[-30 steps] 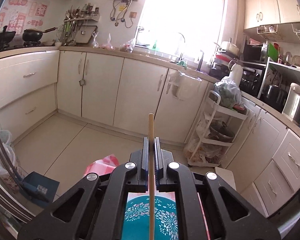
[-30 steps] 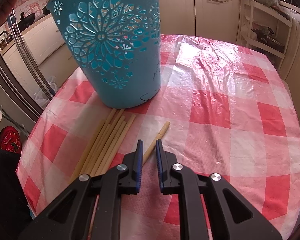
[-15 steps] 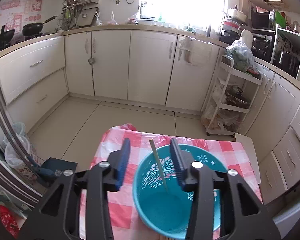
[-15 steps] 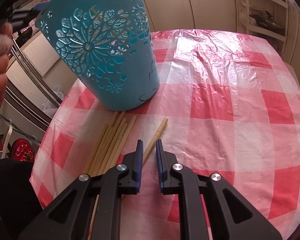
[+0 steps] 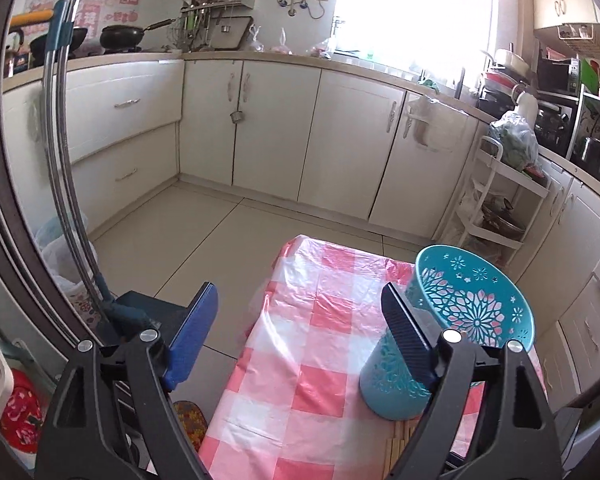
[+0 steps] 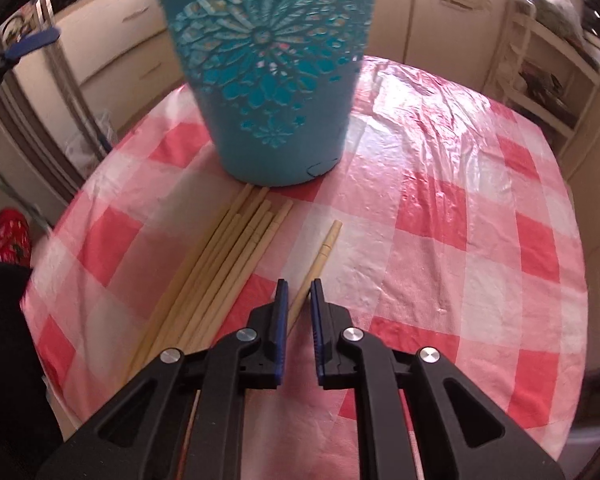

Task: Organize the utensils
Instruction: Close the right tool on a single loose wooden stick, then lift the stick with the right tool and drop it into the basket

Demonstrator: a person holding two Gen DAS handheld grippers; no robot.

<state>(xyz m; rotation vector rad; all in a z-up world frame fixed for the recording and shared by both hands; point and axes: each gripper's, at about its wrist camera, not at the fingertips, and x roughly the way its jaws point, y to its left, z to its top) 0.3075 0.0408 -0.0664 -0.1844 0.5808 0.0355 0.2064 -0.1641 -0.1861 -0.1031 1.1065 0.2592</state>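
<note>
A teal cut-out utensil holder point(image 6: 272, 80) stands on the red-and-white checked tablecloth point(image 6: 460, 220); it also shows in the left wrist view point(image 5: 460, 320). Several wooden chopsticks point(image 6: 220, 272) lie in a bundle in front of it, their ends visible in the left wrist view point(image 5: 398, 446). One single chopstick point(image 6: 320, 256) lies apart, its near end between my right gripper's point(image 6: 299, 286) narrowly parted fingers, which hover just over the cloth. My left gripper point(image 5: 300, 296) is wide open and empty, above the table to the left of the holder.
The table's left edge point(image 5: 236, 360) drops to the tiled floor. White kitchen cabinets point(image 5: 276, 128) line the far wall. A white rack trolley point(image 5: 500, 208) stands beyond the table. A dark metal frame point(image 5: 60, 160) curves up at the left.
My left gripper let go of the chopstick into the holder, opened wide and drew away to the left. My right gripper stayed over the single chopstick, shifting slightly.
</note>
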